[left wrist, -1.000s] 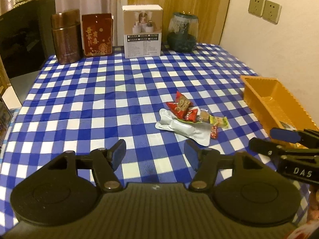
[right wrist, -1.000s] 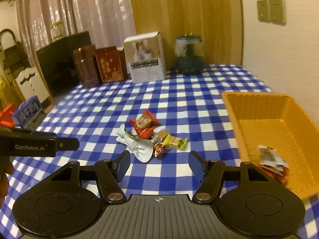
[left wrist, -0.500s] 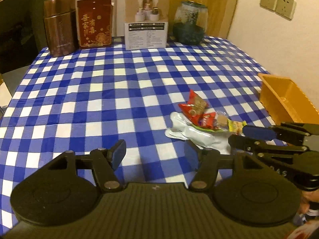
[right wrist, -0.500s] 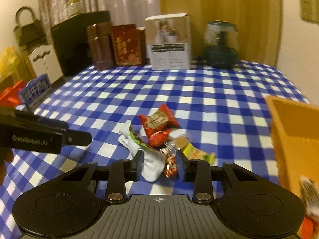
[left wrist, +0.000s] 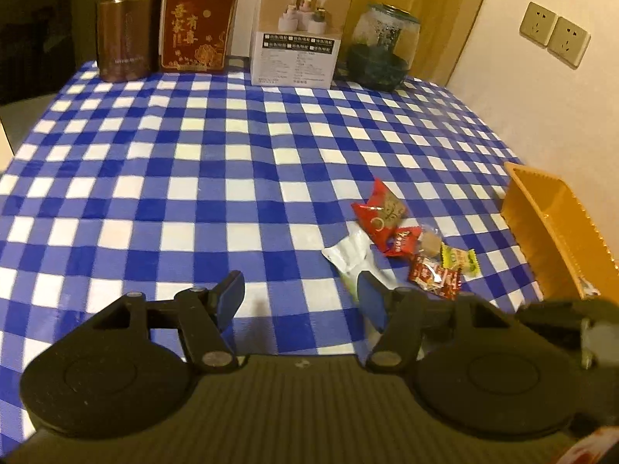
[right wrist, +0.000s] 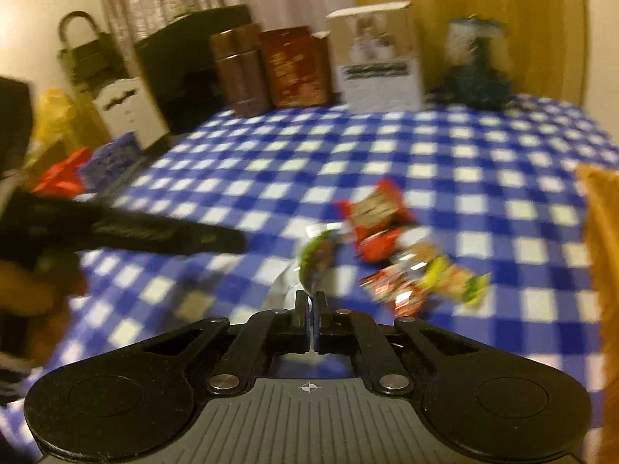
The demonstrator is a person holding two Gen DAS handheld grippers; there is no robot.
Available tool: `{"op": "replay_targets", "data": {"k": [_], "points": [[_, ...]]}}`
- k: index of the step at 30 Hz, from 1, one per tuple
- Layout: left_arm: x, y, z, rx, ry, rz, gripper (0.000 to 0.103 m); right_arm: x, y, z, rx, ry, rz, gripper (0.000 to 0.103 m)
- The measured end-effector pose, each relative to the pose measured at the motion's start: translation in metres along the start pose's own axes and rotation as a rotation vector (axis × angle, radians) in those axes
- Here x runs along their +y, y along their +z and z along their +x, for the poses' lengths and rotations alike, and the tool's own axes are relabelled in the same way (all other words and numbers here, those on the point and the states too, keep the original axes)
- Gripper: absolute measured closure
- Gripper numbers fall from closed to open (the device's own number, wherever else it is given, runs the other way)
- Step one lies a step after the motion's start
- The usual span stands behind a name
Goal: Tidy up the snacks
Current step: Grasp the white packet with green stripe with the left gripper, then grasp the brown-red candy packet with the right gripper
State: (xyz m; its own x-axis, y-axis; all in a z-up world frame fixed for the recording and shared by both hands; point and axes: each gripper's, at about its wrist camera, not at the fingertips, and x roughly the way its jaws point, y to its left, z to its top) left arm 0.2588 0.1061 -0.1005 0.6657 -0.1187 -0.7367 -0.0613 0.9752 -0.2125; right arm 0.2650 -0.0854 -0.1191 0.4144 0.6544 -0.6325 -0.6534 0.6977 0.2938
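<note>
- Left wrist view: low over the checked tablecloth (left wrist: 193,178), facing the far boxes.
- Right wrist view: closer, angled from the right; both share the snack pile (right wrist: 390,247).

A blue-and-white checked tablecloth (left wrist: 232,178) is seen. On it, a red packet (left wrist: 381,210), a white wrapper (left wrist: 354,257) and a yellow-green sweet (left wrist: 460,259) are clustered, with an orange basket (left wrist: 557,224) just beside them.

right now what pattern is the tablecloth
Blue and white checks on the tablecloth, sharpest in the left wrist view.
</note>
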Motion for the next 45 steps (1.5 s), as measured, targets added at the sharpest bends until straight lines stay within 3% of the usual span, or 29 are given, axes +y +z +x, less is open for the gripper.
{"op": "replay_targets", "data": {"k": [3, 9, 10, 12, 14, 20, 25, 29, 34, 40, 45], "points": [[-0.002, -0.001, 0.007, 0.023, -0.041, -0.032, 0.042, 0.013, -0.007, 0.002, 0.044, 0.026, -0.061, 0.1], [-0.02, -0.002, 0.022, 0.069, -0.073, 0.016, 0.042, 0.004, -0.011, 0.001, 0.049, -0.092, -0.068, 0.094], [-0.023, -0.002, 0.025, 0.078, -0.079, 0.022, 0.042, 0.0, -0.01, -0.001, 0.048, -0.11, -0.052, 0.087], [-0.026, -0.004, 0.031, 0.091, -0.084, 0.034, 0.043, -0.008, -0.01, -0.004, 0.04, -0.136, -0.014, 0.056], [-0.028, -0.004, 0.038, 0.106, -0.085, 0.036, 0.044, -0.016, -0.009, -0.009, 0.023, -0.16, 0.028, 0.044], [-0.035, -0.003, 0.048, 0.126, -0.099, 0.071, 0.053, -0.032, -0.009, -0.009, 0.041, -0.178, 0.094, 0.044], [-0.024, -0.001, 0.041, 0.116, -0.097, 0.096, 0.054, -0.03, -0.007, -0.01, 0.027, -0.143, 0.099, 0.044], [-0.013, 0.001, 0.039, 0.102, -0.039, 0.11, 0.056, -0.032, -0.005, -0.012, 0.009, -0.17, 0.097, 0.044], [-0.009, 0.0, 0.042, 0.125, -0.064, 0.07, 0.057, -0.041, -0.004, -0.008, 0.01, -0.232, 0.14, 0.044], [-0.025, -0.006, 0.045, 0.131, -0.041, 0.144, 0.057, -0.053, 0.006, 0.001, -0.019, -0.262, 0.155, 0.044], [-0.029, -0.009, 0.044, 0.129, -0.078, 0.197, 0.057, -0.053, 0.01, 0.009, -0.048, -0.249, 0.108, 0.044]]}}
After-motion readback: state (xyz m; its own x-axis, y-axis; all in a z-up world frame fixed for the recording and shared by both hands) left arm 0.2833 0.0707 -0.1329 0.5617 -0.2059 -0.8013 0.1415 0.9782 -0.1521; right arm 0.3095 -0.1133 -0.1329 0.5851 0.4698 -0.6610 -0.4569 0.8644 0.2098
